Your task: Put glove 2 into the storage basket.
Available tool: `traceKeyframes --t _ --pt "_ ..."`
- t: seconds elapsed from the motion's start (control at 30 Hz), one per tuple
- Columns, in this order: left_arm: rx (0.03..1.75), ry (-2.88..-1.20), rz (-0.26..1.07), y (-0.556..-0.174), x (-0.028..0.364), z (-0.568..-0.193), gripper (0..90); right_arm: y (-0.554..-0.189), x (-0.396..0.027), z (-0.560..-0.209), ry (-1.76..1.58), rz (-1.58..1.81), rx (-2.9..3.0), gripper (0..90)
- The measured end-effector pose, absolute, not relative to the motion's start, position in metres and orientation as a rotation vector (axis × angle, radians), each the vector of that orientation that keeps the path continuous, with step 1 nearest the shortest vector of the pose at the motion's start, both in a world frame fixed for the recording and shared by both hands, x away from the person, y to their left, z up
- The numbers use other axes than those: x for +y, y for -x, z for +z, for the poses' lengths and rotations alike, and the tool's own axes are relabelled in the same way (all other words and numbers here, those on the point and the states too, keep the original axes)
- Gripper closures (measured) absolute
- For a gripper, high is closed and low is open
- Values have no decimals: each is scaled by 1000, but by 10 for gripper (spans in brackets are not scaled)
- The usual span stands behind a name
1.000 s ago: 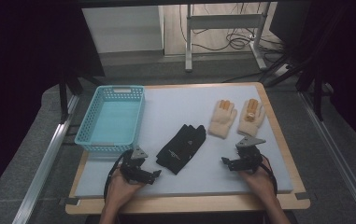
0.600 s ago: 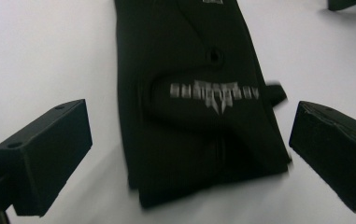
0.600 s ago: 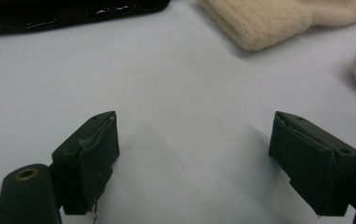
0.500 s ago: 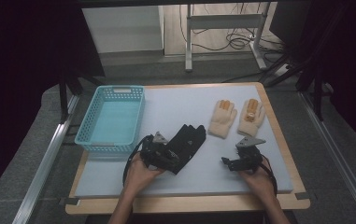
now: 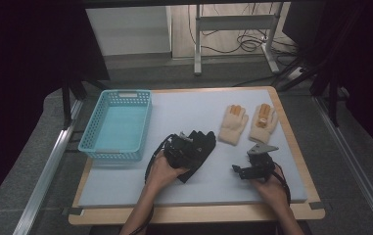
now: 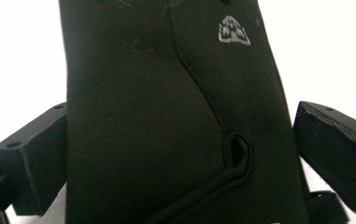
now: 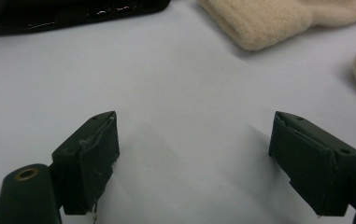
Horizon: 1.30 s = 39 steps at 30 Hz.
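**Left gripper arriving over the black glove**

Nearest the front edge of the pale foam table pad (image 5: pixel 125 188), the 2 hands are no longer level with each other. The right gripper (image 5: pixel 243 171) is still waiting near the front-right corner where it was 1 second ago, jaws spread wide over bare pad in the right gripper view, gripping nothing. The left gripper (image 5: pixel 186 147) is the one moving: it has been travelling from the front-left area toward the middle and is now sitting over the wrist end of the flat black neoprene glove with a small grey logo (image 6: pixel 166 116), which is lying near the centre of the pad, fingers pointing toward the far edge. In the left gripper view, the 2 black jaws are standing apart on either side of the glove's cuff, straddling it without pinching yet.

That shift suggests the reach is finishing and a closing squeeze on the cuff is the likely next step.

Farther back, the 2 cream knitted gloves with orange fingertips (image 5: pixel 234 125) are lying side by side toward the far-right corner, untouched. The light blue plastic basket (image 5: pixel 118 147) is sitting empty along the left edge, probably the destination.
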<state>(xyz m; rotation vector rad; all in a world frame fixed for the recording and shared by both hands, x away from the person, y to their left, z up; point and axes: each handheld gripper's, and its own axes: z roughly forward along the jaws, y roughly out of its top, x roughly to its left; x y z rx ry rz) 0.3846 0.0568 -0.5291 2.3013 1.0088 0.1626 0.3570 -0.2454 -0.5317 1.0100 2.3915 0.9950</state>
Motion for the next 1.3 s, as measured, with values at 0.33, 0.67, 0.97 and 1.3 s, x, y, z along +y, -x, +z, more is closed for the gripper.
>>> traceKeyframes --t 0.33,0.67,0.97,1.3 --pt "992 -2352 238 -373 47 -531 0 -357 -245 -532 -1009 994 2392 157" --pt "1040 -2347 273 -370 44 -529 60 -357 -245 -532 -1010 993 2391 157" --pt "1054 -2326 309 -369 56 -521 457 -357 -245 -532 -1009 992 2391 157" --pt "1071 -2323 343 -373 62 -513 604 -357 -245 -532 -1008 993 2392 157"
